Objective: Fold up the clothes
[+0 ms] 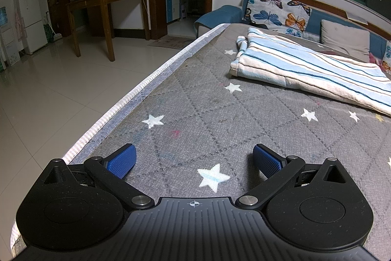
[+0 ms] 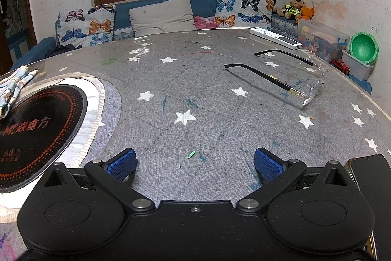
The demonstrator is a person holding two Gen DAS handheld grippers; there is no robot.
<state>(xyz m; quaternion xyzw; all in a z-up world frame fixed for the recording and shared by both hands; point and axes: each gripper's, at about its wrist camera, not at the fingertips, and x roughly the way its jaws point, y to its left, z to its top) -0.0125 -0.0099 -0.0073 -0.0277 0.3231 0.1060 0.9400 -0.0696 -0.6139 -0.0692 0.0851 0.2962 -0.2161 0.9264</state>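
Both tongs stood spread when I checked: left gripper (image 1: 193, 158) and right gripper (image 2: 195, 162) each had blue pads wide apart, pinching nothing, low over the grey star-print table cover (image 1: 195, 109).

By size, I recorded:
1. Striped cloth (image 1: 305, 65), folded, lay on the cover ahead and right of the left gripper, well apart from it.
2. Black round cooktop (image 2: 36, 129) sat left of the right gripper; a corner of the striped cloth rested on its far edge.
3. Rimless eyeglasses (image 2: 293, 75) lay ahead right, temples unfolded.
4. White remote (image 2: 275, 38) lay beyond them.
5. Dark phone (image 2: 369, 177) lay just beside the right gripper.
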